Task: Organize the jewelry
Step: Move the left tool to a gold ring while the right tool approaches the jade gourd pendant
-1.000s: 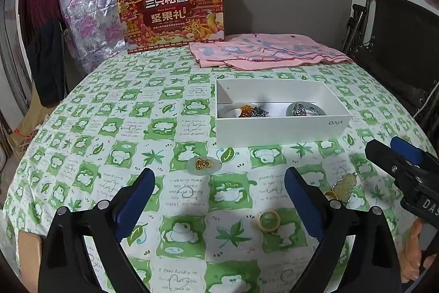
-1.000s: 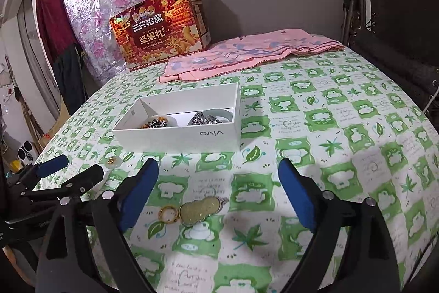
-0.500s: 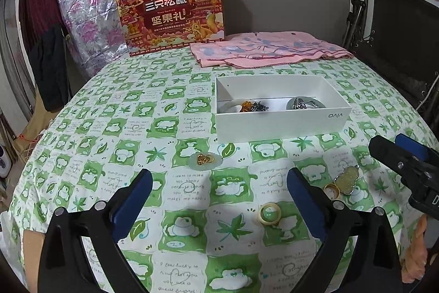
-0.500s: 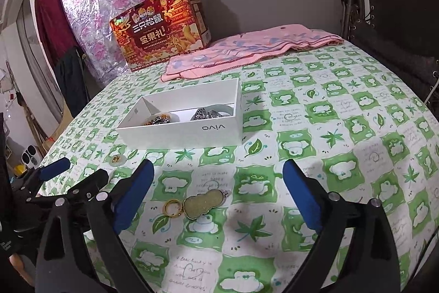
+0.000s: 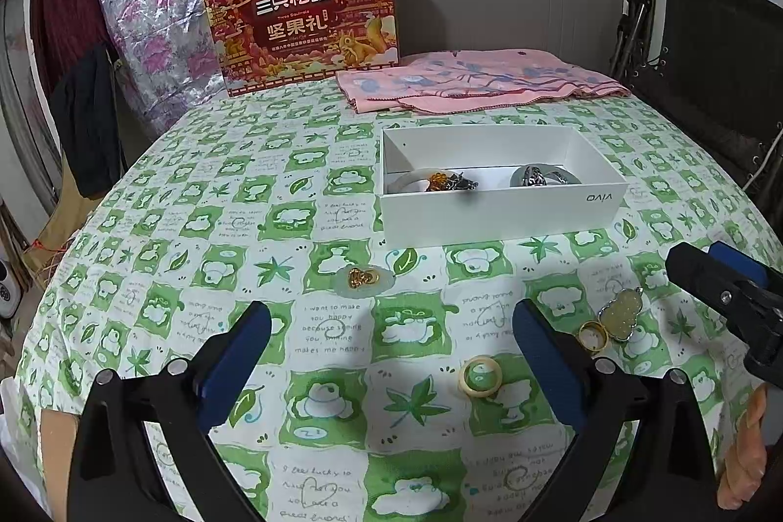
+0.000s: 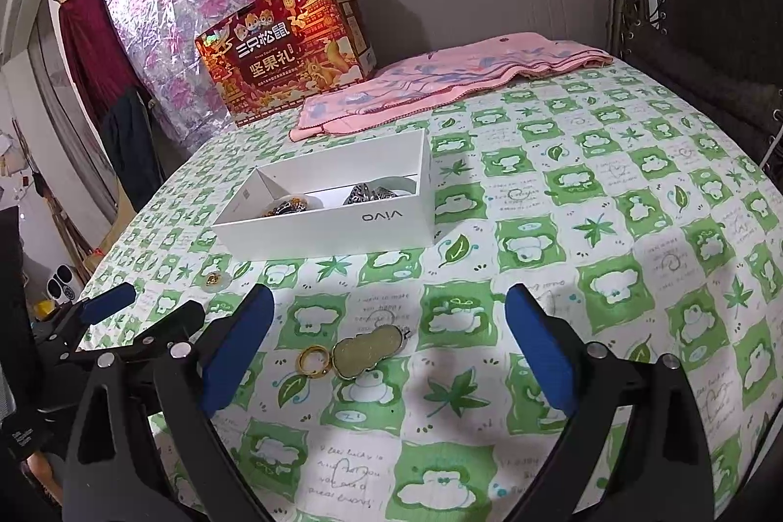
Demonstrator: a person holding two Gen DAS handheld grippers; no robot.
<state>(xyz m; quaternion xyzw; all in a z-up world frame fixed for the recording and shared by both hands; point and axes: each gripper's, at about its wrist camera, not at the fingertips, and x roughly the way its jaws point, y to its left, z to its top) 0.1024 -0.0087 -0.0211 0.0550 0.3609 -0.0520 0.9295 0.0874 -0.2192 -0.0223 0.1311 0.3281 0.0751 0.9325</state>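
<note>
On the desk [image 5: 147, 228], covered by a green-and-white checked cloth, four loose pieces lie in front of a white box [image 5: 499, 214] that already holds several items, among them what looks like a pale bangle, some dark chain and silvery pieces, though its contents are too jumbled to name surely. The left tool [image 5: 391, 355] hangs above the cloth with its blue-padded jaws spread wide and nothing between them; the right tool [image 6: 386, 341] is likewise released and empty. Between the left tool's jaws sits a cream ring [image 5: 479, 376], and farther off, near the box, an oval jade pendant with a gold centre [image 5: 363, 278]. Under the right tool a gourd-shaped pendant [image 6: 369, 348] lies touching a gold ring [image 6: 313, 360]. That contact is the likeliest trouble: closing on the gourd could drag or flick the ring, which might roll across the desk. The pieces are flat and small, so wide pads could pinch the cloth with them, bunching it and shifting the other items. The two tools also stand close, so both reaching at once risks a knock. Beyond the box lie a folded pink cloth [image 5: 470, 81] and a red gift carton [image 5: 303, 33], with a grey wall, a shiny floral hanging and a dark folding chair [image 5: 709, 57] around.
</note>
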